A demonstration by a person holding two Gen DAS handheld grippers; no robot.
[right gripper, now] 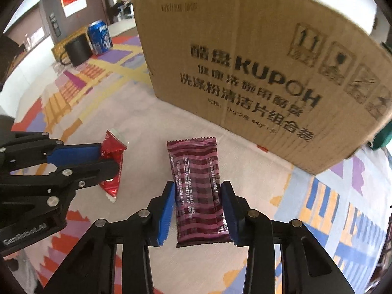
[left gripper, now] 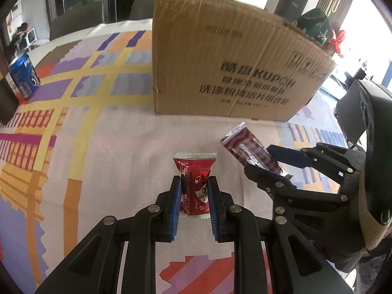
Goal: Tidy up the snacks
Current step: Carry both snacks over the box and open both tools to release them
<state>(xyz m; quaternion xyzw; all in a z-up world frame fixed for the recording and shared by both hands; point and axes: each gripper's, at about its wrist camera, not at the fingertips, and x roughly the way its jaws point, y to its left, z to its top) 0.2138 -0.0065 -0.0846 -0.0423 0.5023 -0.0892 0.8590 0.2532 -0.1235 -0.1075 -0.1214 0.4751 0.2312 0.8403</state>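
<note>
My left gripper [left gripper: 195, 183] is shut on a red snack packet [left gripper: 195, 183] and holds it above the tablecloth. My right gripper [right gripper: 198, 191] is shut on a maroon striped snack bar [right gripper: 196, 183]. In the left wrist view the right gripper [left gripper: 264, 158] with the maroon bar [left gripper: 247, 147] is to the right. In the right wrist view the left gripper [right gripper: 107, 155] with the red packet [right gripper: 114, 169] is to the left. A tall cardboard box [left gripper: 232, 61] stands just behind both; it also shows in the right wrist view [right gripper: 245, 49].
A patterned tablecloth [left gripper: 85, 122] covers the table. A blue Pepsi can [left gripper: 23, 76] stands far left, also in the right wrist view [right gripper: 99, 36] beside a black mug [right gripper: 77, 50]. A green and red item [left gripper: 318, 28] shows behind the box.
</note>
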